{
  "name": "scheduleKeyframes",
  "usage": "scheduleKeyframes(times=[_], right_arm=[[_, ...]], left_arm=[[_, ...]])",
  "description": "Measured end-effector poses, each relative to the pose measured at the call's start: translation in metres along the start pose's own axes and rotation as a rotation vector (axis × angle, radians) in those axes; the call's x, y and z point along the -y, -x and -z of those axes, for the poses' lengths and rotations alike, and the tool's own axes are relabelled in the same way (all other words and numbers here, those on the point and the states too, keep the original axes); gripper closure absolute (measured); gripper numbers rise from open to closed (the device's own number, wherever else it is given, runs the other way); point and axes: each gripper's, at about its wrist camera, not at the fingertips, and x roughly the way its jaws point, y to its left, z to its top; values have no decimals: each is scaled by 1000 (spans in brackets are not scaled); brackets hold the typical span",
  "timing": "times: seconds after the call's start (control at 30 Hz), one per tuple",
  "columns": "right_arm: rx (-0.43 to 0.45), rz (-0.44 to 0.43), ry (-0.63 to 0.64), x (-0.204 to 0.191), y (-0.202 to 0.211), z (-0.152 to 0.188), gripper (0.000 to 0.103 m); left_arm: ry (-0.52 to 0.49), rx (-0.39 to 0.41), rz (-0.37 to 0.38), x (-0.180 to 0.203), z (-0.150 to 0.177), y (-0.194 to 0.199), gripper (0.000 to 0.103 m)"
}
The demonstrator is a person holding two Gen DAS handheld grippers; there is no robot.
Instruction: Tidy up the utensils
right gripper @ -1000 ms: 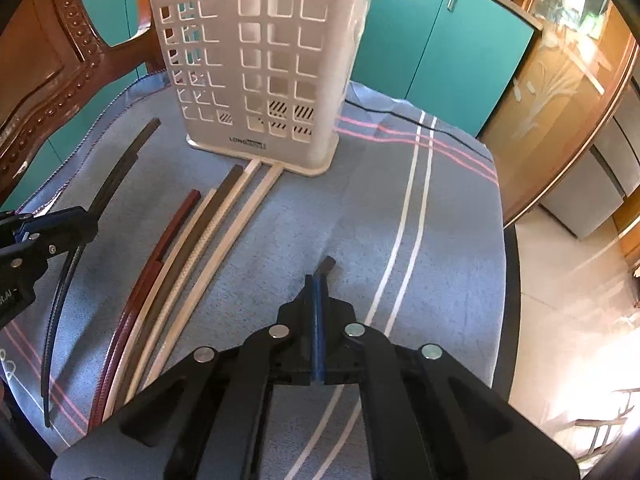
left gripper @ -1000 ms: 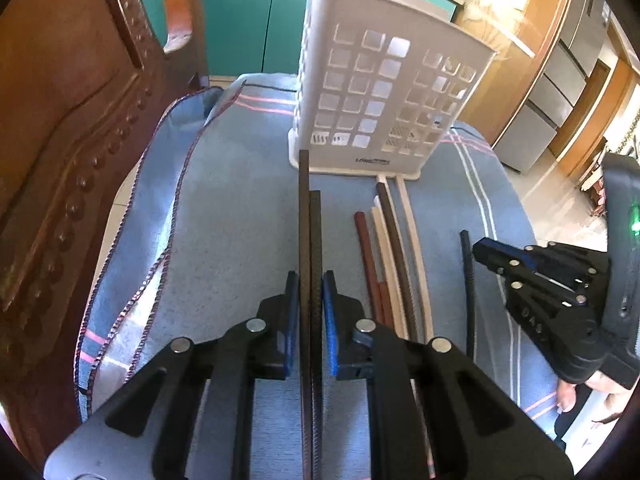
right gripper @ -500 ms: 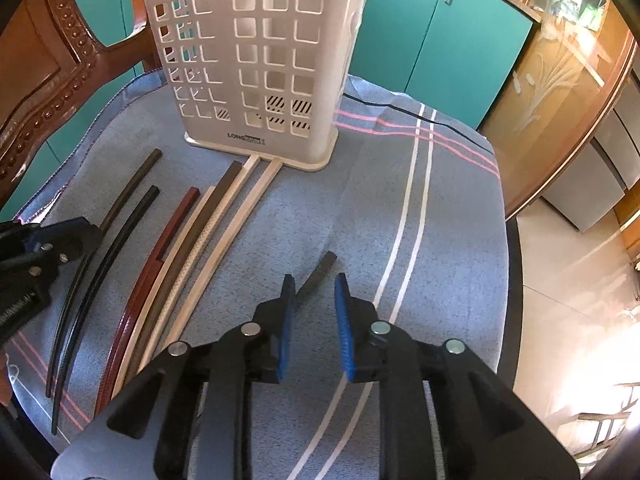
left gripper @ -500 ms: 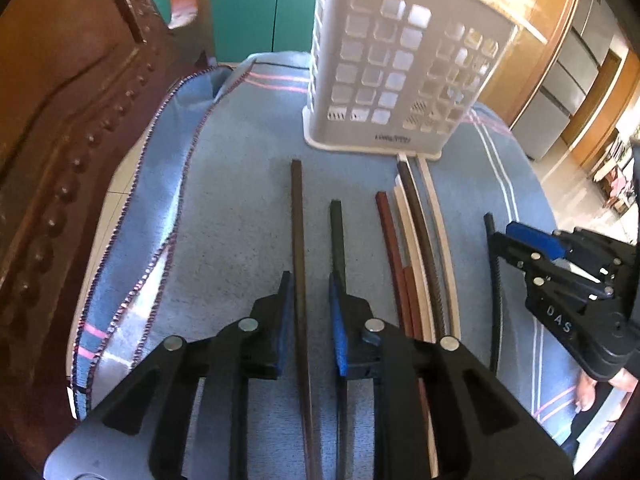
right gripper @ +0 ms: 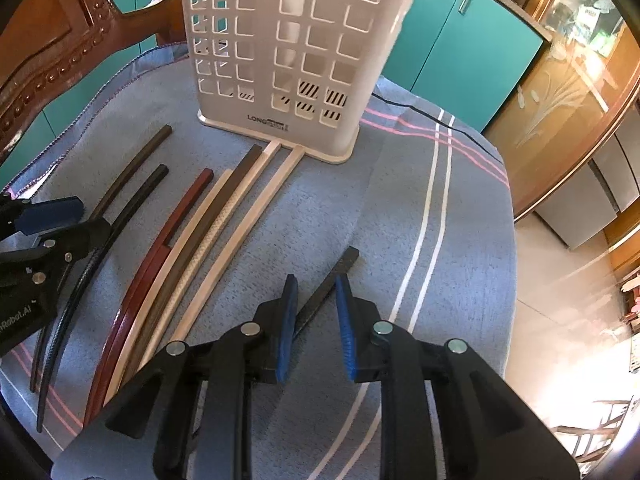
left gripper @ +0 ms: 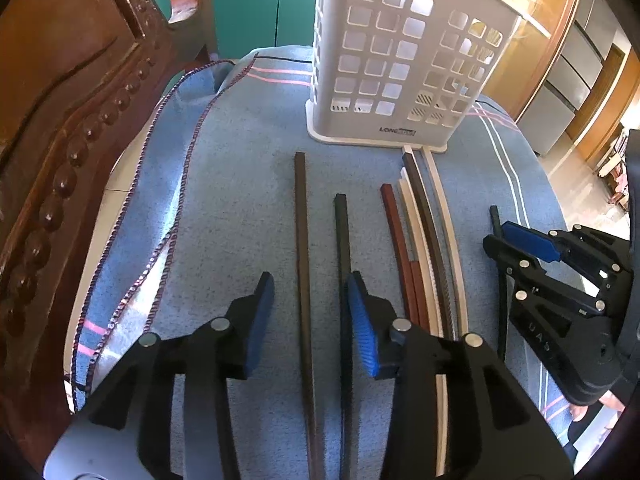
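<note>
Left tool (left gripper: 310, 312) wide apart, holding nothing; a brown stick (left gripper: 302, 240) lies on the cloth (left gripper: 240, 200) betw. its fingers, a black stick (left gripper: 342, 236) just inside/under the right finger (left gripper: 362, 328). Ahead & right of it: bundle of sticks (left gripper: 424, 240), red, cream, dark, tan, far ends reaching the basket (left gripper: 400, 60) base. Right tool (right gripper: 312, 324) also parted, narrower, nothing gripped; a black stick (right gripper: 332, 284) lies angled on the cloth betw. its fingers, apart from bundle at its left. Basket upright ahead of both tools, at far end of desk.
</note>
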Motion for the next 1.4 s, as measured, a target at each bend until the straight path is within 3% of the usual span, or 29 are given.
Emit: scheduleKeyframes(times=[0.63, 0.93, 1.07, 1.2, 1.4], right_arm=[[25, -11, 86, -32, 19, 6, 93], [8, 1, 16, -6, 19, 4, 98], [-38, -37, -23, -2, 11, 3, 95], [-54, -67, -69, 2, 8, 1, 80], [-56, -73, -108, 3, 7, -3, 77]], left_arm=[[-29, -12, 10, 4, 3, 0, 57], [-27, -15, 9, 4, 4, 0, 53], [-31, -16, 8, 6, 4, -1, 51], [-35, -17, 6, 8, 4, -2, 50], [-41, -18, 8, 9, 3, -3, 48]])
